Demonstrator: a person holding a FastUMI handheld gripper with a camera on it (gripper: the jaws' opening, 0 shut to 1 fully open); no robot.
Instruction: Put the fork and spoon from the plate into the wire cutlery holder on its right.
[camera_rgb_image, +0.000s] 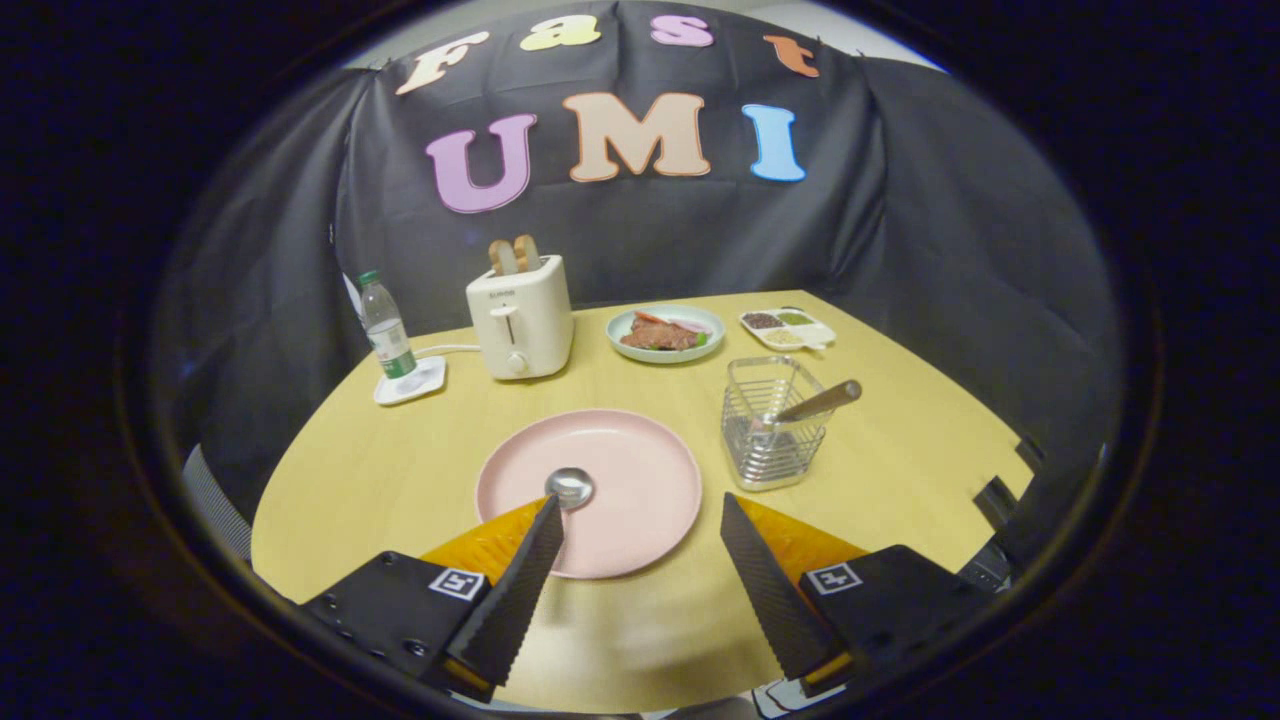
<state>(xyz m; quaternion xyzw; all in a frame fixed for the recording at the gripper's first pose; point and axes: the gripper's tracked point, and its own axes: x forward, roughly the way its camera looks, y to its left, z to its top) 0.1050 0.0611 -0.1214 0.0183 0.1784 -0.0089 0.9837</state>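
One spoon (569, 487) lies on the pink plate (640, 470), its bowl touching the left fingertip; the handle is hidden. The gripper (640, 520) hangs with fingers apart. The wire cutlery holder (768, 425), right of the plate, already holds a utensil.

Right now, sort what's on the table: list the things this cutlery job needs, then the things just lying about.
For the job:
- pink plate
- spoon on the plate, bowl by the left finger's tip
- wire cutlery holder, a wooden-handled utensil already leaning in it
- gripper, fingers open over the plate

Lying about:
- toaster with bread
- water bottle
- dish of food
- divided tray
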